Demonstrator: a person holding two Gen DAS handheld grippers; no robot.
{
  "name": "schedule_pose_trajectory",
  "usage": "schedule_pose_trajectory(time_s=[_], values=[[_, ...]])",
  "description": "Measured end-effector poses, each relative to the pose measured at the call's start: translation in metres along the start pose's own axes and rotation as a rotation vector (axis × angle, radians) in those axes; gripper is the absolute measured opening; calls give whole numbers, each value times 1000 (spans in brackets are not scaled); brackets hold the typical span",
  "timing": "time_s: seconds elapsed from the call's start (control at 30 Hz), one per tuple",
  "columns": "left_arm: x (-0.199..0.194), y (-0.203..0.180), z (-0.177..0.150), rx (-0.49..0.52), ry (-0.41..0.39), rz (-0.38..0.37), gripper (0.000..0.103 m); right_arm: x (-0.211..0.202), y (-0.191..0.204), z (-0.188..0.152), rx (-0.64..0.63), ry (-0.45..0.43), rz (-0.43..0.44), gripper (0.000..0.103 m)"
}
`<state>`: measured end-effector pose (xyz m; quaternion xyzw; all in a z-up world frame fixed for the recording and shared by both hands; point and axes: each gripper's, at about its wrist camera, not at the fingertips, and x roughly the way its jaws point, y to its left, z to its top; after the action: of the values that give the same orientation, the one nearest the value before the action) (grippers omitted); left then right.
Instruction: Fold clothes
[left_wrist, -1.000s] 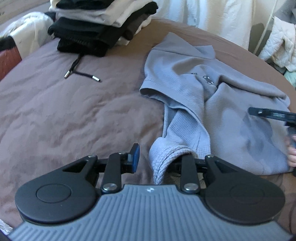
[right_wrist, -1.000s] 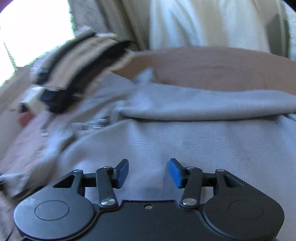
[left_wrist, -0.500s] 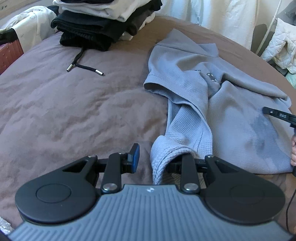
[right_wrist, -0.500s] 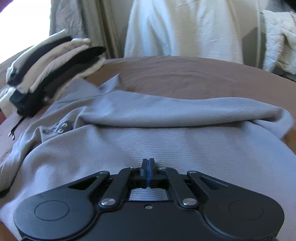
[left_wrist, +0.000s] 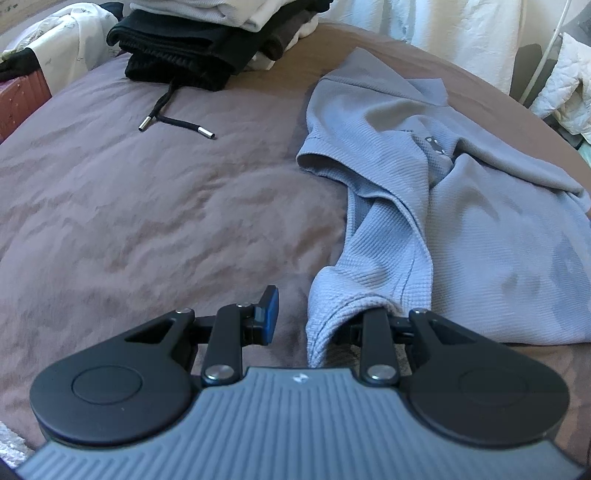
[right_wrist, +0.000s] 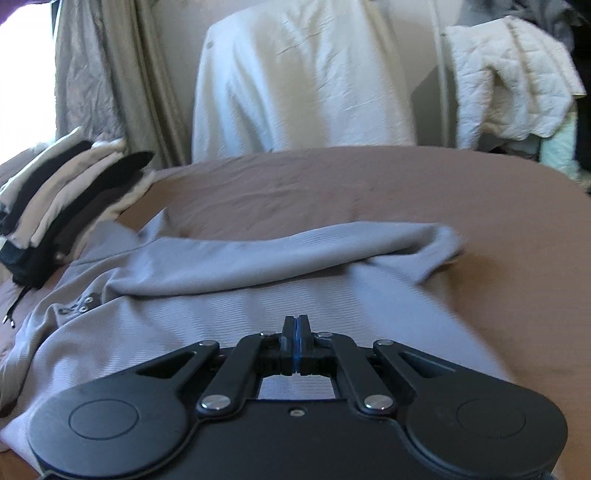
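Left gripper open, grey shirt hem draped over its right finger; clothes pile at bed far edge.

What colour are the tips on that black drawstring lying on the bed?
Silver metal tips on the drawstring, clearest in the left wrist view.

The left gripper sits low with its fingers spread wide apart; only its left blue pad shows, the other finger being covered. The right gripper is level, its two pads pressed flat together, closed tight.
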<state>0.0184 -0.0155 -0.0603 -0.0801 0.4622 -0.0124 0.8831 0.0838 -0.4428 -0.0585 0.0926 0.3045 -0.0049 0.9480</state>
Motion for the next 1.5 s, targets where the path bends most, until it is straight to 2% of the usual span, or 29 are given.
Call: schedule_pose_trajectory(time_s=[0.13, 0.33, 0.43, 0.5, 0.53, 0.57, 0.6, 0.63, 0.67, 0.7, 0.77, 0.8, 0.93, 1.03, 1.3, 1.43, 1.5], values=[[1, 2, 1, -24, 8, -2, 26, -31, -50, 1, 44, -19, -69, 0], [2, -4, 1, -11, 10, 15, 26, -88, -170, -10, 171, -47, -302, 0], [4, -7, 2, -7, 17, 20, 26, -108, -224, -27, 219, -33, -404, 0], [6, -8, 3, -6, 24, 22, 26, -110, -255, -45, 223, 27, -445, 0], [6, -9, 3, -10, 29, 26, 26, -107, -269, -55, 233, 69, -470, 1], [6, -10, 4, -14, 36, 30, 26, -105, -282, -65, 262, 104, -495, 11], [6, -11, 4, -17, 43, 33, 26, -106, -290, -72, 297, 106, -495, 15], [5, -12, 5, -19, 49, 37, 26, -110, -298, -79, 335, 92, -483, 20], [3, -14, 5, -13, 46, 40, 26, -120, -302, -83, 371, 53, -456, 39], [1, -15, 6, -6, 43, 49, 28, -130, -303, -85, 395, 24, -443, 66], [0, -18, 6, 4, 39, 60, 35, -150, -303, -88, 404, -24, -455, 87], [0, -19, 6, 7, 38, 64, 36, -157, -300, -90, 394, -35, -453, 88], [-1, -23, 6, 17, 35, 77, 36, -151, -268, -100, 307, 5, -310, 88], [-1, -26, 7, 24, 32, 86, 41, -147, -244, -108, 242, 34, -203, 88], [-11, -39, 5, 54, 23, 70, 41, -136, -181, -128, 68, 116, 82, 88], [-14, -45, 5, 91, 17, 92, 49, -118, -141, -138, -7, 194, 221, 88], [-14, -48, 5, 107, 16, 99, 49, -121, -125, -143, -103, 207, 241, 88]])
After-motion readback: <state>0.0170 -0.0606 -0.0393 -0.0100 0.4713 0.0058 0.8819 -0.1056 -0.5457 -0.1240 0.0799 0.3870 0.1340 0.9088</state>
